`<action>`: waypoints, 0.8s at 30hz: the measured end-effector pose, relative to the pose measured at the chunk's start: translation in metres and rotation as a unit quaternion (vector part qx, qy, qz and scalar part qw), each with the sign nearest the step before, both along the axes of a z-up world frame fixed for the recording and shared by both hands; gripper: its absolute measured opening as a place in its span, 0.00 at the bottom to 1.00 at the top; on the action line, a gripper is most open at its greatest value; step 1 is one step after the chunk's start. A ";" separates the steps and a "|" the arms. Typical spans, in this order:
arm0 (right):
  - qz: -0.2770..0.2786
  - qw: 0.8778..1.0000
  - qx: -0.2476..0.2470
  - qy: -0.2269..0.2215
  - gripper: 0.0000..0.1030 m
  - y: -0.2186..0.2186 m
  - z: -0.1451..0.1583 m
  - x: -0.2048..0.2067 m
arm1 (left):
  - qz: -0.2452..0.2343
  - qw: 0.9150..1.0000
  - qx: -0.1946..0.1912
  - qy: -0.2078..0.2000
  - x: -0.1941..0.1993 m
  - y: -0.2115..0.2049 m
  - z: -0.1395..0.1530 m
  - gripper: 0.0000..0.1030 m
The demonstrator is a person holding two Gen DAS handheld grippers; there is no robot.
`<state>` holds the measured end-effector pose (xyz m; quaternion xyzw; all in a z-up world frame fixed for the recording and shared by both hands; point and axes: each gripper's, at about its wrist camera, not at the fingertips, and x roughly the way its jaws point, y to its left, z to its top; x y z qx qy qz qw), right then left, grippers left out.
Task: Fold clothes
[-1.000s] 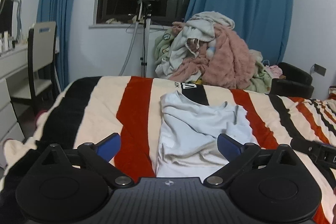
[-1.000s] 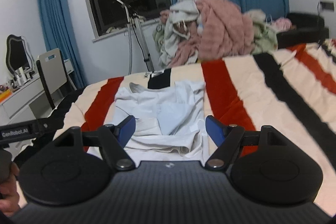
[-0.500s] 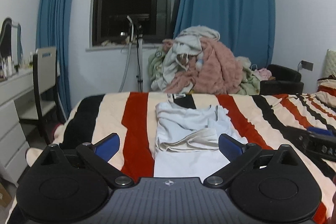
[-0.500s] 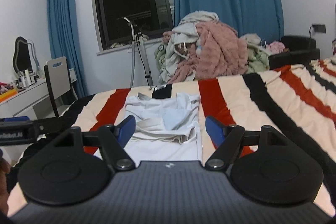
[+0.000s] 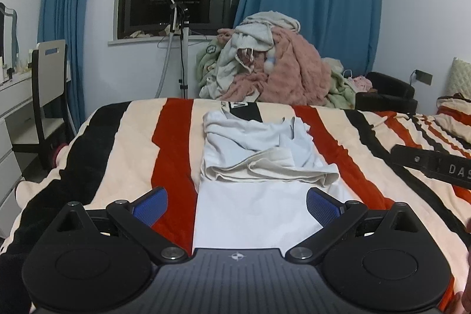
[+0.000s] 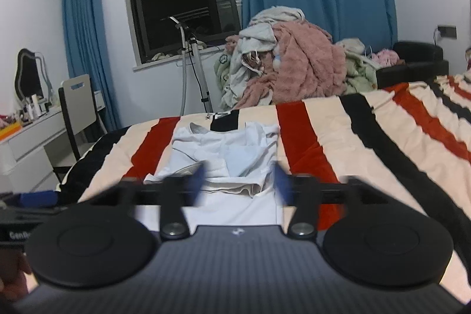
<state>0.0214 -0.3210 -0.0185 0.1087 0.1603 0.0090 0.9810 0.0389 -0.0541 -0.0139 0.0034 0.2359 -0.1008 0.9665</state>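
A white T-shirt (image 5: 259,164) lies on the striped bed, its sides folded in and its hem folded up over the middle; it also shows in the right wrist view (image 6: 235,164). My left gripper (image 5: 235,206) is open and empty, held above the shirt's near end. My right gripper (image 6: 240,181) is blurred with motion, its blue pads still apart and empty, above the shirt's near part. The right gripper's body (image 5: 432,167) shows at the right edge of the left wrist view.
The striped blanket (image 5: 123,149) covers the bed. A heap of clothes and a pink blanket (image 5: 273,69) sits beyond the far edge. A chair (image 5: 50,84) and white desk stand at the left. A tripod stand (image 5: 181,49) is by the window.
Both grippers have pulled back and risen from the shirt, so more of it shows. The right gripper's fingers have come closer together and are blurred. The left stays wide open.
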 end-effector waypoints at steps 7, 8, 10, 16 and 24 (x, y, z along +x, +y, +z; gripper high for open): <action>-0.020 0.998 0.046 0.023 0.83 -0.012 -0.008 0.005 | -0.006 0.997 -0.043 0.056 0.009 0.006 -0.012 0.98; -0.023 0.998 0.049 0.027 0.83 -0.013 -0.009 0.006 | -0.008 0.996 -0.056 0.072 0.012 0.007 -0.016 0.98; -0.025 0.998 0.056 0.035 0.83 -0.014 -0.012 0.007 | -0.014 0.989 -0.094 0.117 0.020 0.012 -0.026 0.98; -0.028 0.993 0.087 0.071 0.83 -0.019 -0.022 0.014 | 0.031 0.923 -0.242 0.297 0.055 0.046 -0.088 0.94; -0.023 0.983 0.148 0.108 0.83 -0.027 -0.036 0.022 | 0.096 0.884 -0.373 0.267 0.083 0.078 -0.119 0.76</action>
